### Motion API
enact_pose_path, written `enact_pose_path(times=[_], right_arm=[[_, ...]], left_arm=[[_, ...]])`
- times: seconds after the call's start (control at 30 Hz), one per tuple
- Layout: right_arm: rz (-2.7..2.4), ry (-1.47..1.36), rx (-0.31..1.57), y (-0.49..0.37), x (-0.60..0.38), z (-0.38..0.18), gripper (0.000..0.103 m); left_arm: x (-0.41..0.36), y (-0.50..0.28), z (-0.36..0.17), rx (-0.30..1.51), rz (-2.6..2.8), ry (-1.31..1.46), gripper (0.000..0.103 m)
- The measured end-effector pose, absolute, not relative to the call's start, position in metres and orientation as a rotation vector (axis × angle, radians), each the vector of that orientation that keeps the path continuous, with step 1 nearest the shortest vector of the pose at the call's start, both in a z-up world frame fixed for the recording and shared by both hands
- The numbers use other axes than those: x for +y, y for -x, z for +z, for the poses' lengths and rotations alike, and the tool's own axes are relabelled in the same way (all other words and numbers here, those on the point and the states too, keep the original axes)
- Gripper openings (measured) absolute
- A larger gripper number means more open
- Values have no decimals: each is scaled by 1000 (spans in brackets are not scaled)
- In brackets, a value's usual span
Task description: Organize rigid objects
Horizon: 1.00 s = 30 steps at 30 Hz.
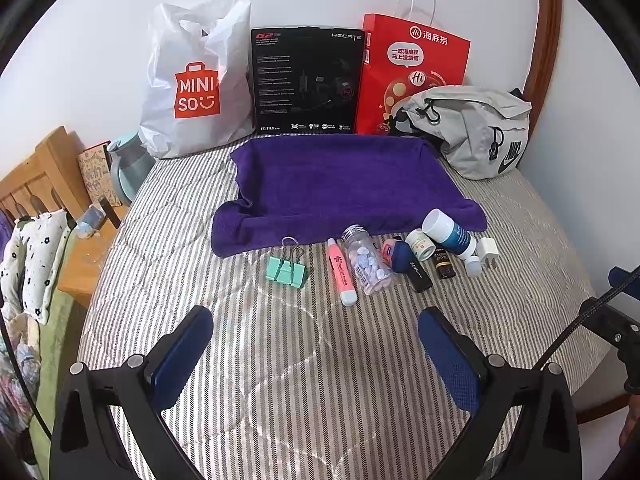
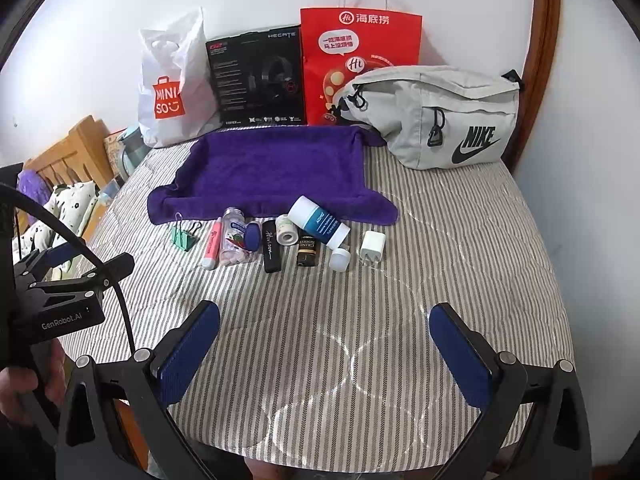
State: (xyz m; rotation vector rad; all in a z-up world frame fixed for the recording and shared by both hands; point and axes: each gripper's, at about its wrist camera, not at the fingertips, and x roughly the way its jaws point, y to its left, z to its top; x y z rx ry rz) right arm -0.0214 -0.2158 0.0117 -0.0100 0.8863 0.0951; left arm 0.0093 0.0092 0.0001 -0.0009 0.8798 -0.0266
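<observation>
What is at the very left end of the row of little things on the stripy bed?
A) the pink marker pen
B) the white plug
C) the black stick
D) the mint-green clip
D: the mint-green metal binder clip lies leftmost, with the pink highlighter pen next to it on the right.

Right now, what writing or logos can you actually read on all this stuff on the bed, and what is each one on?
"MINISO": white plastic bag.
"HECATE", "G2", "EDIFIER": black box; its fine print is too small.
"Hi", "海底捞": red paper bag.
"NIKE": grey waist bag.
"Horizon": black stick.
"GRAND RESERVE": dark mini bottle, blurred.
"GenRobot.AI": left gripper body, seen from the right wrist.
Pink highlighter: unreadable.
</observation>
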Motion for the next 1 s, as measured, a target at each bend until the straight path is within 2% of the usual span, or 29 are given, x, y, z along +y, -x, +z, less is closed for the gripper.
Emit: enact_pose_path(times=[0.57, 1.0], right_arm=[[102, -1, 898, 14, -225, 4, 103], [75, -40, 968, -8, -260, -29, 103]], left_arm=[[4, -17, -5, 886, -39, -12, 103], [23, -64, -57, 950, 5, -21, 103]])
